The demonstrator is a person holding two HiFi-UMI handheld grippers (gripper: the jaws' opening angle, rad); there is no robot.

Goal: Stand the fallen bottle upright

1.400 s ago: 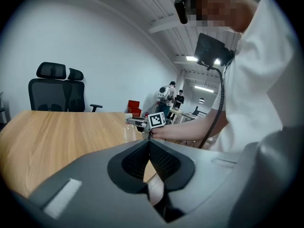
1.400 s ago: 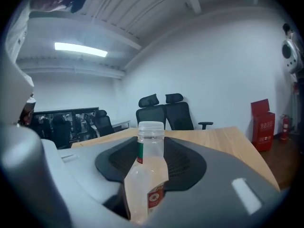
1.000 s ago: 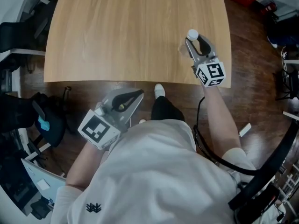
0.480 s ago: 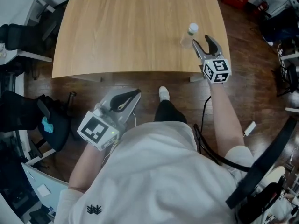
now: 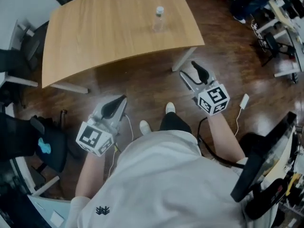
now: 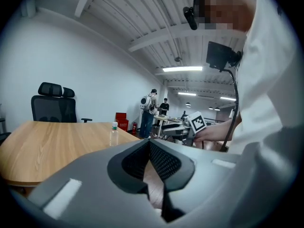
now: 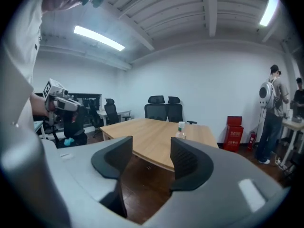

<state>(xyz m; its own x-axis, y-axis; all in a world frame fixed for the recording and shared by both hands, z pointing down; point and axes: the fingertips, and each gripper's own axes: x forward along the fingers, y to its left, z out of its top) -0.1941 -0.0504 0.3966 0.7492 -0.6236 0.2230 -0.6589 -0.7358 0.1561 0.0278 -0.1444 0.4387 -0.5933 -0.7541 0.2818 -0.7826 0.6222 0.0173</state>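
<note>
Two grippers, both off the table (image 5: 104, 32) and over the dark wood floor (image 5: 142, 87) on the person's side of it.

Bottle (image 5: 159, 18): clear with a pale cap, upright on the table top near its right-hand end, inside the edge. Nothing touches it.

Right gripper (image 5: 188, 69): jaws apart with a wide gap and nothing between them. It hangs below the table's near right corner and well apart from the bottle. In the right gripper view the table and bottle sit beyond the gap, with black office chairs (image 7: 164, 109) behind the table and a red box (image 7: 234, 132) to the right of it.

Left gripper (image 5: 118, 102): jaws together, tips meeting, nothing clamped. It is held low, off the table's near edge towards its left end, close to the person's white shirt (image 5: 161, 184). The left gripper view shows the bottle far off on the table, to the left of the jaw tips.

Person's shoes (image 5: 170, 109) are on the floor between the two grippers.
</note>
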